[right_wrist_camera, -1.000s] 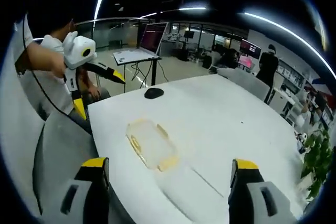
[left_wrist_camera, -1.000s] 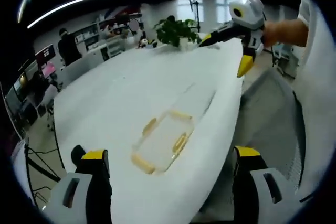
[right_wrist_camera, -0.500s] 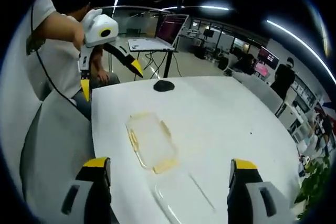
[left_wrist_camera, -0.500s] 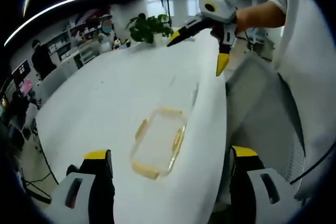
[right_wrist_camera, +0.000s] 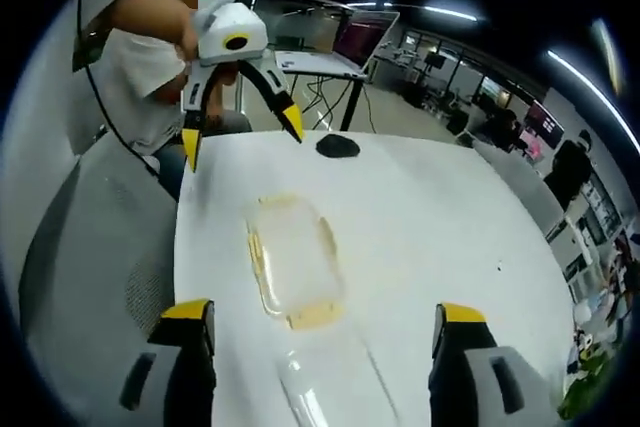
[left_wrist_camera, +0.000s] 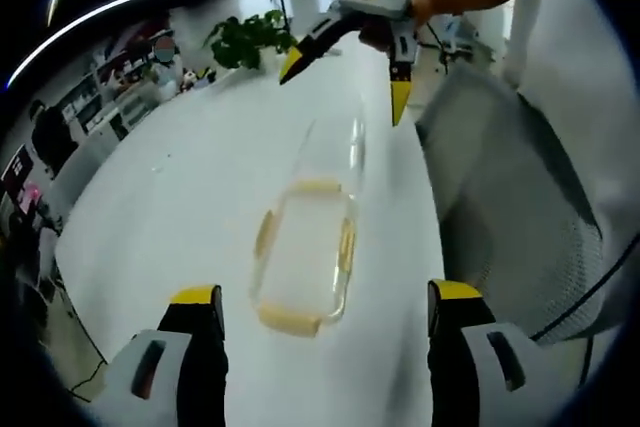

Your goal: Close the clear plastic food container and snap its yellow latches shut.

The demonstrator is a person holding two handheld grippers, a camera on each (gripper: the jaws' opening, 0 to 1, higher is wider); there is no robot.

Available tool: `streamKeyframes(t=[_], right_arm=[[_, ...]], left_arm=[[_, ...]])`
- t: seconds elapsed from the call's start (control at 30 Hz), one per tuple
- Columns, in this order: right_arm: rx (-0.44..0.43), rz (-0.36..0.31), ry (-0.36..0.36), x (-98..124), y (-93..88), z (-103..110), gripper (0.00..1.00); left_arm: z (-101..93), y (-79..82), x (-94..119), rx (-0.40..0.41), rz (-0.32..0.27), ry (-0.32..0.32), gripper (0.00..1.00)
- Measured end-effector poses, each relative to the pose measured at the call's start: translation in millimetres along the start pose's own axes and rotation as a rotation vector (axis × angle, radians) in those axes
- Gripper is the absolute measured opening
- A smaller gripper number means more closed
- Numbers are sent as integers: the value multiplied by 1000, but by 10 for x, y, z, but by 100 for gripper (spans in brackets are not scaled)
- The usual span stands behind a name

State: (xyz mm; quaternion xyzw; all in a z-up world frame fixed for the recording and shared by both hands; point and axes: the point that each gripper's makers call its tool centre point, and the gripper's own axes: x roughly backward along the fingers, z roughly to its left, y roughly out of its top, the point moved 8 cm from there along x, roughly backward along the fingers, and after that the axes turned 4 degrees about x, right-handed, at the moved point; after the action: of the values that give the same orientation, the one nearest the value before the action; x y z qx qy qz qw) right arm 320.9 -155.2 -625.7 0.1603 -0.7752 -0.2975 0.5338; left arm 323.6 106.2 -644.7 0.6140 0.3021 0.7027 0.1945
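a: where do the grippers stand?

b: the left gripper (left_wrist_camera: 320,322) has its jaws spread wide, nothing between them, hovering over the near end of the clear container (left_wrist_camera: 303,265). the right gripper (right_wrist_camera: 313,332) is spread just the same, above the other end of that container (right_wrist_camera: 292,262).

a: and the container itself?

b: it lies flat on the white table (left_wrist_camera: 190,187), close to the table edge, with its yellow latches (left_wrist_camera: 288,320) sticking out along its sides and ends. the clear lid (right_wrist_camera: 330,392) lies on the table just beside one end of it, hard to make out.

a: what else is around?

b: a grey chair (left_wrist_camera: 500,207) stands at the table edge. a black mouse (right_wrist_camera: 338,146) sits farther along the table, well apart from the container. a green plant (left_wrist_camera: 243,38) stands at the far end.
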Motion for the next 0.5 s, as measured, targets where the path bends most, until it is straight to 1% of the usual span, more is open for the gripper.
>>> streamKeyframes(t=[0.07, 0.2, 0.3, 0.4, 0.5], right_arm=[[-2, -1, 8, -33, -5, -22, 89], [15, 21, 27, -129, -56, -47, 86], [-3, 25, 52, -189, -82, -51, 86], [22, 49, 66, -256, -105, -49, 83], [51, 66, 86, -310, -84, -53, 80]], left_arm=[[17, -2, -25, -1, -11, -13, 81], [82, -45, -95, -14, 7, -25, 80], [132, -72, -127, -19, 11, -29, 78], [178, -119, -167, -54, 39, -38, 77], [206, -161, -210, -51, 54, -55, 76]])
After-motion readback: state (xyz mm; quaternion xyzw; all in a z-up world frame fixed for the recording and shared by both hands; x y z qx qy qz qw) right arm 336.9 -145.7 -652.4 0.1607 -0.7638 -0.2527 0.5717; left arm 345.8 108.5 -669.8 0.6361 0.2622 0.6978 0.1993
